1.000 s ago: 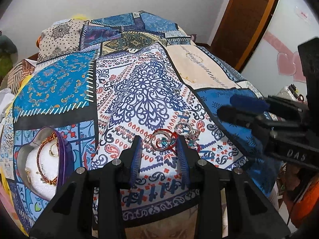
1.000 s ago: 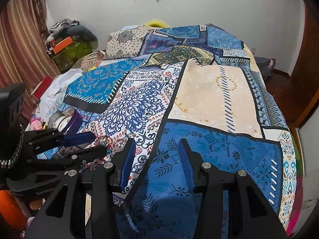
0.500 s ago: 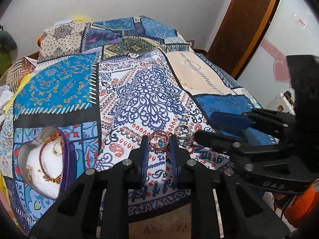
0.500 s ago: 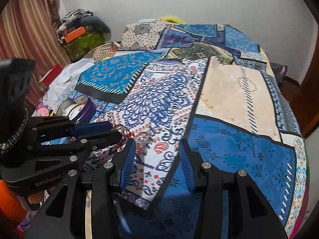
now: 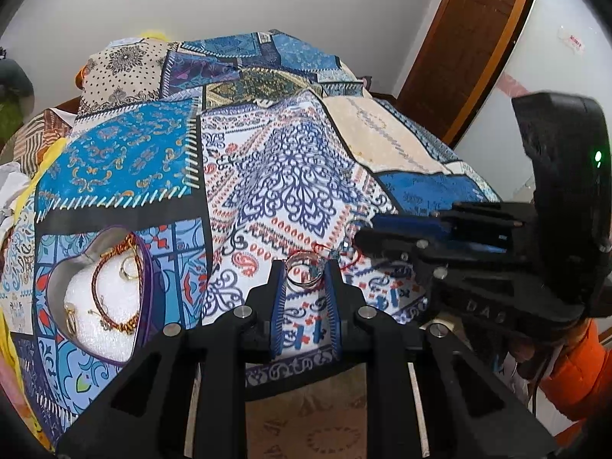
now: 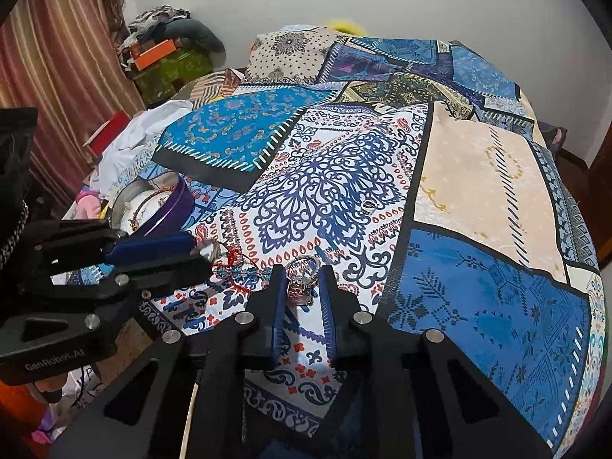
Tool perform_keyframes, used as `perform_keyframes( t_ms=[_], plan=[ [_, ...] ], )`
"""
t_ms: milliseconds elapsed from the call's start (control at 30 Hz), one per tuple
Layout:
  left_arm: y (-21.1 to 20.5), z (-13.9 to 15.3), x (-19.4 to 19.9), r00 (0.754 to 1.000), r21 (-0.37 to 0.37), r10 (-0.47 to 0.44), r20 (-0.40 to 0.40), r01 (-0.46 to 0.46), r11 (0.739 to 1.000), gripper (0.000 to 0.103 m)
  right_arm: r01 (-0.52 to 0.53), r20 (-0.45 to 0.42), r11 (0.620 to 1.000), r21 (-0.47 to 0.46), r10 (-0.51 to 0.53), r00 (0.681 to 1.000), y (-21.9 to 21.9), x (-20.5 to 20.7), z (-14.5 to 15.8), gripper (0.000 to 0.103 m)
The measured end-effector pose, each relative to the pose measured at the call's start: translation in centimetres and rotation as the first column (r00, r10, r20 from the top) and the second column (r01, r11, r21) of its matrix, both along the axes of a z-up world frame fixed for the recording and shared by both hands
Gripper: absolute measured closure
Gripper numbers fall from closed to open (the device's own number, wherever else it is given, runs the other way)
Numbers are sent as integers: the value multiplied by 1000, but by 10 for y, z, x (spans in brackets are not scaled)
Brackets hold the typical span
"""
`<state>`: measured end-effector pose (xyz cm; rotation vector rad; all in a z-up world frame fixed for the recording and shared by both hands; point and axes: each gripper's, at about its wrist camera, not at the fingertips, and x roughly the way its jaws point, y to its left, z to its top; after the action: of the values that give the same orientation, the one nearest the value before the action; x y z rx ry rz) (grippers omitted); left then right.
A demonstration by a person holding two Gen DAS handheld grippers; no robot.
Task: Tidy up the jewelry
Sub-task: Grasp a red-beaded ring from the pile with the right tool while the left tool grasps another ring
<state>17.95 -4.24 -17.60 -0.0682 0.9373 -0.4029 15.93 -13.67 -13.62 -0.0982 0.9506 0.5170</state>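
My left gripper [image 5: 305, 277] is shut on a silver ring [image 5: 302, 272] just above the patterned bedspread. My right gripper [image 6: 302, 279] is closed around a silver ring with a red charm [image 6: 300, 287], the fingers touching it. A red bead string [image 6: 237, 267] lies on the cloth between the two grippers. A heart-shaped purple tin [image 5: 101, 294] with white padding holds a braided bracelet [image 5: 114, 287] and rings, left of my left gripper; it also shows in the right wrist view [image 6: 153, 202]. A lone small ring [image 6: 369, 205] lies farther up the bedspread.
The bed's front edge [image 5: 290, 378] runs just under both grippers. Clothes and boxes [image 6: 160, 57] pile up at the far left by a curtain. A wooden door [image 5: 470, 38] stands at the right. The right gripper body [image 5: 497, 267] sits close to my left gripper.
Both grippers have moved in over the jewelry cluster and closed: the left one on a silver ring, the right one on the ring with the red charm.
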Motion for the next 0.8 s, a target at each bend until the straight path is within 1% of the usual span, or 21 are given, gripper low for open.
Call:
perform_keyframes(
  t_ms=[133,167,367,533,667,800],
  plan=[
    [1,-5,-3,1000,13,1,-23,-1,1000,84,1,1,1000,12,-1,1000,-1,-2,1,90],
    [1,-6,-3,1000,15,4,-26,-3,1000,84,5,4,1000,17,-5,1000,-3,-2,2,92],
    [1,-6,0,999,16,16,-34,-15,1000,79,22,28,999,33,-23,999,-10,-4,9,92],
    [-2,-7,8,999,13,27,-41,-27,1000,79,31,41,999,29,-33,999,-15,-5,12,92],
    [-1,-9,15,998,-8,37,-48,-37,999,79,41,42,999,31,-43,998,-20,-7,12,92],
    [-1,-10,16,998,-13,46,-46,-46,999,79,48,44,998,33,-49,998,-23,-9,14,92]
  ],
)
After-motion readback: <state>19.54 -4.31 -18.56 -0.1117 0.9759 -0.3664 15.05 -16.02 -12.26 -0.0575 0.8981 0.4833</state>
